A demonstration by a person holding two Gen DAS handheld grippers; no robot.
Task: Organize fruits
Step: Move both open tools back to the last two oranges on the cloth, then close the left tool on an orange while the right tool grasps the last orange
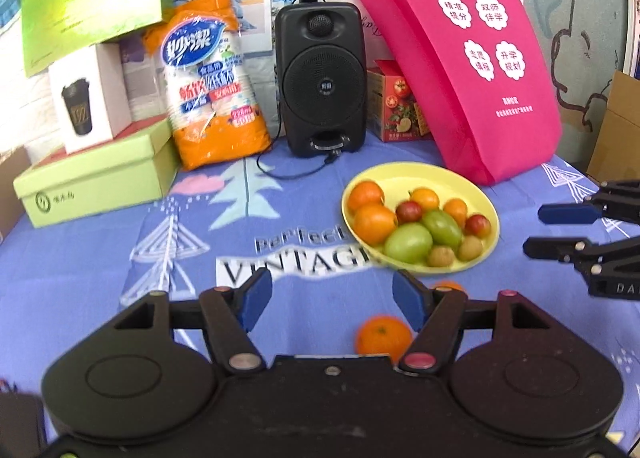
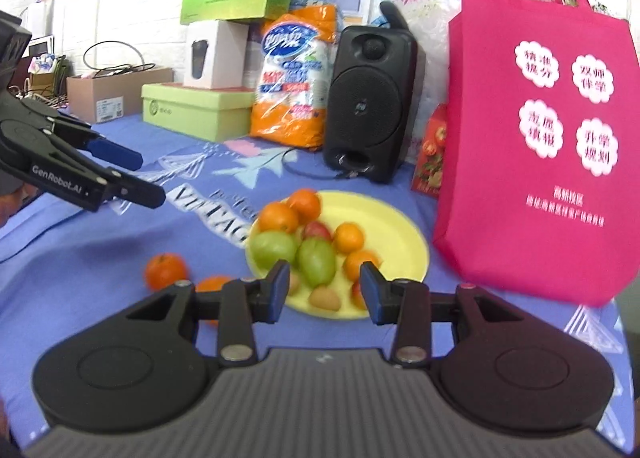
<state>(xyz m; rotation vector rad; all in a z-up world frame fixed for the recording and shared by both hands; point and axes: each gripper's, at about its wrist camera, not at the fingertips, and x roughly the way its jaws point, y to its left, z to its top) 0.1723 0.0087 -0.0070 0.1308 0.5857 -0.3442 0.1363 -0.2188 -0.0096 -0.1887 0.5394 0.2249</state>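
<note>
Yellow plate (image 1: 420,178) sat on the blue tablecloth (image 1: 100,258) with oranges, green and red fruit piled in it. Two oranges (image 2: 166,270) lay loose on the cloth beside the plate. Left gripper (image 1: 332,298) stood about half open, holding nothing; right gripper (image 2: 324,286) was narrowly parted, also holding nothing.

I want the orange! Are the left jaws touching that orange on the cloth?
Apart. The left wrist view shows the left gripper empty and open, the orange lying clear below.
</note>
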